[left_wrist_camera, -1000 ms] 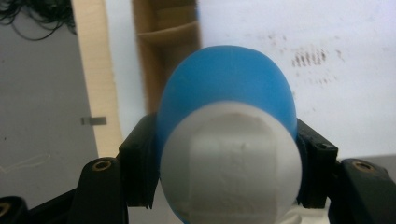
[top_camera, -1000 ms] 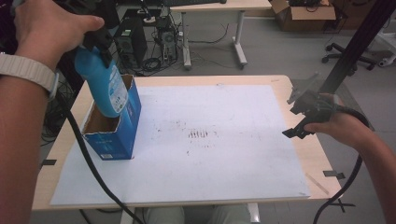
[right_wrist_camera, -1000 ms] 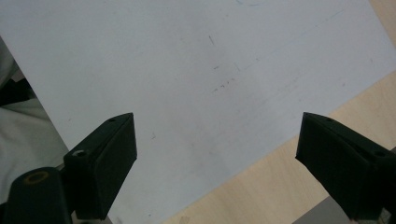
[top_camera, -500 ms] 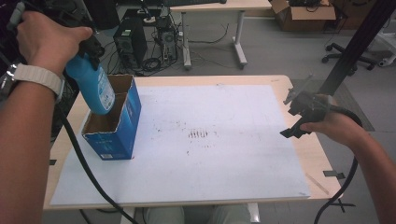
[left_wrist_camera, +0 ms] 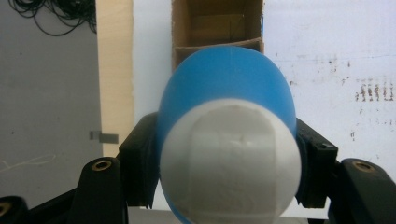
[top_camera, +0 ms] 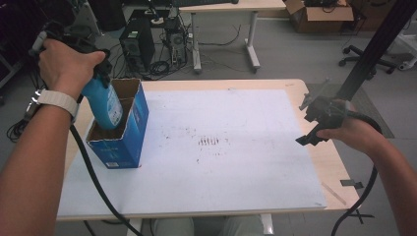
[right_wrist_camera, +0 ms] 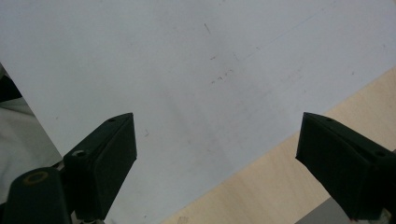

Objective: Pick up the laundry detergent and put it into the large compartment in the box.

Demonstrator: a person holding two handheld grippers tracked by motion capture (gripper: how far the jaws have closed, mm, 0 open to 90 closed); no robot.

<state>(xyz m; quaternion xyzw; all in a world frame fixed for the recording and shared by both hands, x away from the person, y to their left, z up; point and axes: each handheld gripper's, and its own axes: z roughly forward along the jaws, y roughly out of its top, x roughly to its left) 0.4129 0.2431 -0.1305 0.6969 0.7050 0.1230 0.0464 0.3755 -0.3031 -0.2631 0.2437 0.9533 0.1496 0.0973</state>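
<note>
Left claw [left_wrist_camera: 229, 158] grips blue, white-capped bottle [left_wrist_camera: 227, 140] over box [top_camera: 129, 129].

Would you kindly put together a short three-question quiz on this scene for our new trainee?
1. True or false: the left hand-held gripper is shut on the blue bottle.
2. Where is the bottle's lower end? A) flat on the white sheet B) inside the open blue box C) beside the box on the bare wood
3. Fill in: the right hand-held gripper hangs over the table's right edge with its jaws ____ and nothing between them.

Key: 1 true; 2 B; 3 open
</note>
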